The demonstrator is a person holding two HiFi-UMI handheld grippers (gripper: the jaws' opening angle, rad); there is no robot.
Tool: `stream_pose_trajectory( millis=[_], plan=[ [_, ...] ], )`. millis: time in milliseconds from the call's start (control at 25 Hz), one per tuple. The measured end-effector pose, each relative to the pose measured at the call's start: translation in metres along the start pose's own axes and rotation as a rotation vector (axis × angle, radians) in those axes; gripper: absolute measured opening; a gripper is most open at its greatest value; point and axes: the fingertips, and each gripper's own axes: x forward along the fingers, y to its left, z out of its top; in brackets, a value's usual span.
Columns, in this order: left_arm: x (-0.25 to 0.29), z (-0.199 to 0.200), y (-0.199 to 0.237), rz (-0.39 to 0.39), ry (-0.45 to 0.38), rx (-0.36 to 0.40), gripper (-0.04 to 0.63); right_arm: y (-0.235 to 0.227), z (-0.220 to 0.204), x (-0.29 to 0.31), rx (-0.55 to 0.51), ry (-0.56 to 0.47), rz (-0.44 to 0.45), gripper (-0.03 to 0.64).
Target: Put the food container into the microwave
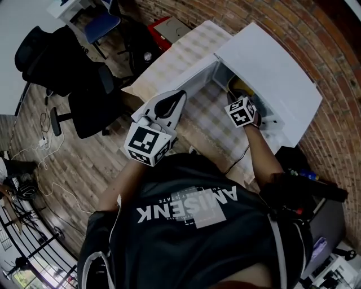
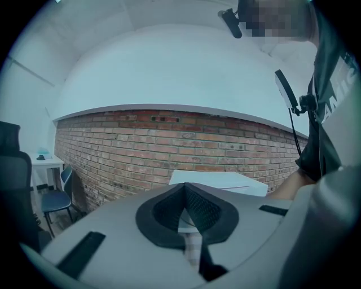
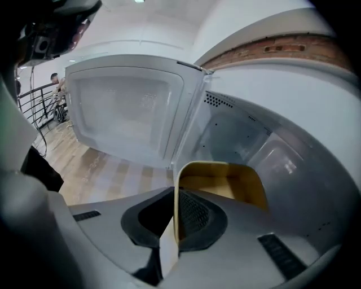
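Note:
The yellow food container (image 3: pixel 225 183) is open-topped, and my right gripper (image 3: pixel 176 195) is shut on its near rim. It sits inside the cavity of the white microwave (image 3: pixel 265 141), close above the floor; I cannot tell if it touches. From the head view the right gripper (image 1: pixel 236 99) reaches into the microwave (image 1: pixel 282 79) opening, where a bit of the yellow container (image 1: pixel 240 86) shows. The microwave door (image 3: pixel 127 107) stands wide open to the left. My left gripper (image 1: pixel 179 96) hovers over the table left of the opening, shut with nothing in it.
The microwave stands on a table with a pale checked cloth (image 1: pixel 186 53), against a brick wall (image 1: pixel 271 17). Black office chairs (image 1: pixel 62 62) and a blue chair (image 1: pixel 101 23) stand on the wooden floor to the left. Cables lie on the floor (image 1: pixel 34 147).

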Motion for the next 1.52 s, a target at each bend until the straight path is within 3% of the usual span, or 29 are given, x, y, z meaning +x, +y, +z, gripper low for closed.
stream_pose_trajectory(
  millis=[440, 840, 1520],
  plan=[
    [-0.01, -0.008, 0.004, 0.033, 0.009, -0.018, 0.011, -0.026, -0.009, 0.019, 0.059, 0.033, -0.076, 0.049],
    [-0.021, -0.012, 0.01, 0.072, 0.024, -0.034, 0.011, -0.031, -0.017, 0.03, 0.031, 0.063, -0.116, 0.049],
    [-0.022, -0.012, 0.013, 0.059, 0.034, -0.02, 0.011, -0.04, -0.02, 0.033, -0.001, 0.092, -0.17, 0.061]
  ],
)
